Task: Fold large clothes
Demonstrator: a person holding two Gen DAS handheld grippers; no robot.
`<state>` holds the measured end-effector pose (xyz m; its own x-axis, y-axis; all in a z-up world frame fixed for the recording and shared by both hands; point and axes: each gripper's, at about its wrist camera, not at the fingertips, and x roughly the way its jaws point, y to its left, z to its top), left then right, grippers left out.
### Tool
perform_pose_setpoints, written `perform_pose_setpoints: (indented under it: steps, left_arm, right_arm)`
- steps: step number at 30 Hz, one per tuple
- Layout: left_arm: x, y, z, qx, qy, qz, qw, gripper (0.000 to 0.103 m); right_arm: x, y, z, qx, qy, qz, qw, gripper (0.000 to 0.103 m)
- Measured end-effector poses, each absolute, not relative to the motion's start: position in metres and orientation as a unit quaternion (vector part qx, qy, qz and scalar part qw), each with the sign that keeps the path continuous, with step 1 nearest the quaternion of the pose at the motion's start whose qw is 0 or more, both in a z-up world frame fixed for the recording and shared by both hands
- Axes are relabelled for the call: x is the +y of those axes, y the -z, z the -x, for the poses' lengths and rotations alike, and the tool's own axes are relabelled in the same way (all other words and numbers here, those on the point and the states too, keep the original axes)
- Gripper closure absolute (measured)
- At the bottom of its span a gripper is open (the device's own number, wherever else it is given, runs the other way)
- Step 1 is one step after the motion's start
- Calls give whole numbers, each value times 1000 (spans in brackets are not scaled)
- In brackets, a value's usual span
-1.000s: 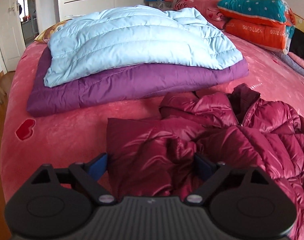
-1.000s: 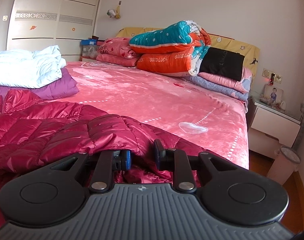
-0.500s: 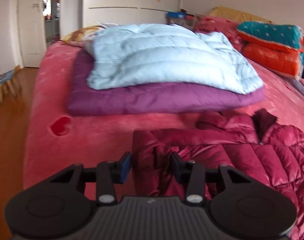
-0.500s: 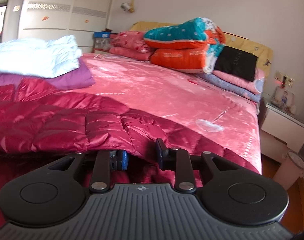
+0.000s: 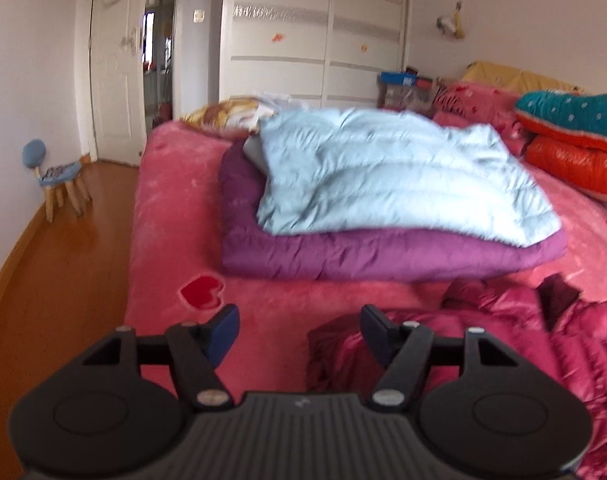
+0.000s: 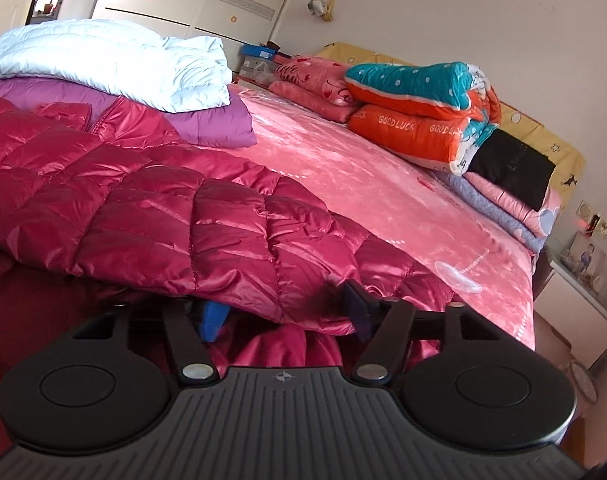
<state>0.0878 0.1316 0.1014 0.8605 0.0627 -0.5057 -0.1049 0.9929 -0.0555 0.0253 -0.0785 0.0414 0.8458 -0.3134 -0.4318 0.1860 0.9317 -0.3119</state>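
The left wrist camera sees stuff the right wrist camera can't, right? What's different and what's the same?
Only the left wrist view shows the little blue chair on the wooden floor, the red heart on the bedspread, and the left gripper, jaws open over bare bedspread.

Only the right wrist view shows the black cushion, the nightstand, and the right gripper, jaws just opened, the red jacket's edge lying loose between them.

Both show the red puffy jacket, the light blue quilt on the purple one, and the orange and teal bedding.
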Motion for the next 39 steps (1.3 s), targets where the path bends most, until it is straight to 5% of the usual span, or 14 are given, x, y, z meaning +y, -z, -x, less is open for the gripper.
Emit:
perform_pose_setpoints:
  steps: [3, 20, 28, 39]
  left_arm:
    - [115, -116, -71, 236, -15, 51, 970, 34]
    - [46, -52, -64, 264, 53, -98, 958, 34]
    - [54, -34, -64, 258, 48, -106, 959, 30]
    - [55, -17, -62, 247, 52, -85, 964, 28]
  right_arm:
    - [-80, -47, -16, 236, 111, 109, 959, 3]
    - [-101, -80, -11, 147, 30, -91, 984, 4]
    - [-100, -85, 0, 93, 62, -83, 990, 0]
    - [-76, -61, -51, 170, 24, -79, 982, 3]
